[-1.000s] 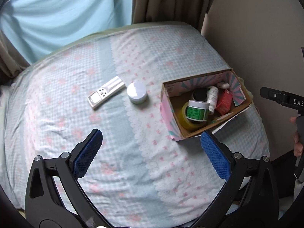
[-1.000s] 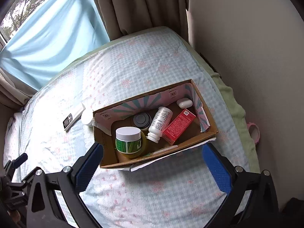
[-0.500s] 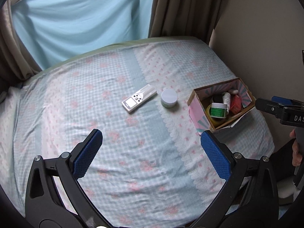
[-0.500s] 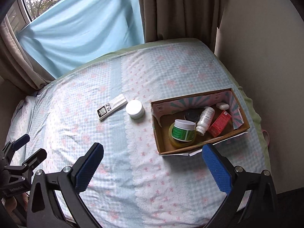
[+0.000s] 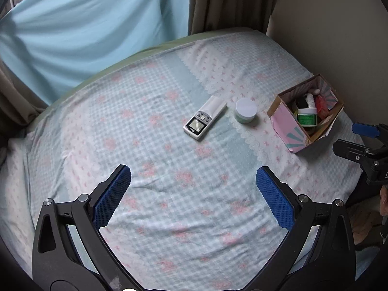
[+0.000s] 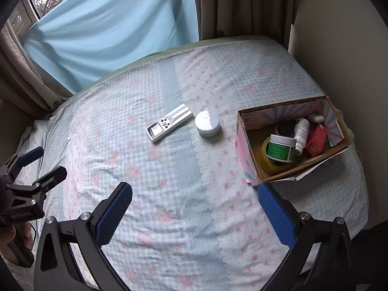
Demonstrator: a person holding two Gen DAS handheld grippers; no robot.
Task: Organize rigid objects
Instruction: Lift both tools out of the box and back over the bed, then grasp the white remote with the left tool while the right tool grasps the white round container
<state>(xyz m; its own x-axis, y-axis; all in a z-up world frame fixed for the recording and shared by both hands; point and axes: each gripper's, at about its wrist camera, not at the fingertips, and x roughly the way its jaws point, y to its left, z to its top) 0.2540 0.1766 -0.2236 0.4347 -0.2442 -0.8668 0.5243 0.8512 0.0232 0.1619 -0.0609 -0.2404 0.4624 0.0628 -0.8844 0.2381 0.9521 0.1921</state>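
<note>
A white remote control [image 5: 205,117] [image 6: 169,122] lies on the patterned bed, with a round white-lidded jar [image 5: 245,110] [image 6: 207,123] just to its right. Further right stands an open cardboard box [image 5: 286,121] [image 6: 249,155] holding a green-labelled jar [image 6: 281,148], a white bottle [image 6: 301,131], a red carton [image 6: 316,139], a tape roll and other small items. My left gripper [image 5: 192,195] hovers open above the bedspread, well short of the remote. My right gripper [image 6: 194,208] is open too, empty, with the box at its right finger.
A blue curtain [image 6: 109,29] and brown drapes [image 6: 242,4] hang behind the bed. A beige wall [image 6: 339,36] runs close along the right side by the box. The bedspread [image 5: 169,169] lies wrinkled in the middle. A hand [image 6: 17,240] holds the left gripper's handle.
Both grippers have pulled back and away from the box, widening the view of the bed. The remote, jar and box have not moved. Both jaws stayed open.
</note>
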